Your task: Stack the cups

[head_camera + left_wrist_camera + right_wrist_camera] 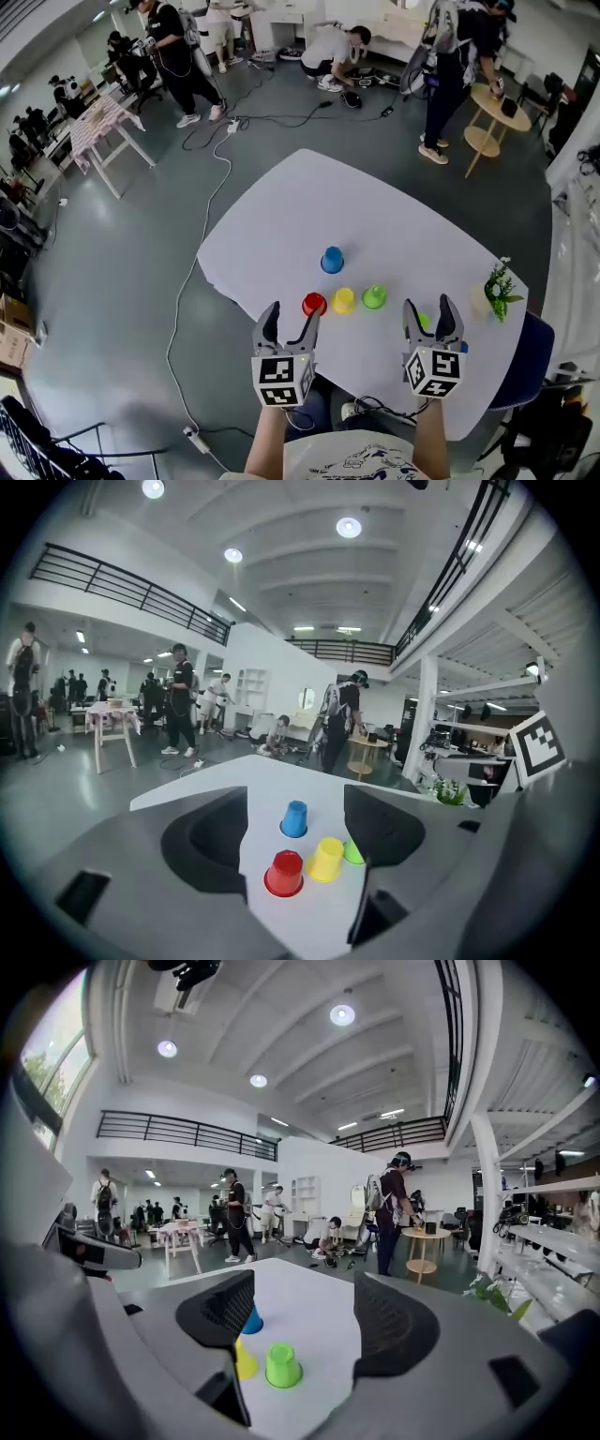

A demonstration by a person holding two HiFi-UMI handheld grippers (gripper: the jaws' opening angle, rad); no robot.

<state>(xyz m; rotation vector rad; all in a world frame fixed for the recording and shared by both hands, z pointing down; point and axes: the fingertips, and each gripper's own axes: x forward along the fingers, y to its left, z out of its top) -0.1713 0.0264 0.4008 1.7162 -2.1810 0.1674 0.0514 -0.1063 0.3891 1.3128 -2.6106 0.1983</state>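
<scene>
Several cups stand upside down on the white table: a blue cup farther back, then a row of red cup, yellow cup and green cup. My left gripper hovers open just short of the red cup, with the yellow cup and blue cup beyond. My right gripper is open near the table's front, right of the green cup. Its left jaw partly hides the yellow cup and blue cup. Neither gripper holds anything.
A small potted plant stands at the table's right edge. A cable runs across the grey floor on the left. Several people and a round wooden side table are in the background.
</scene>
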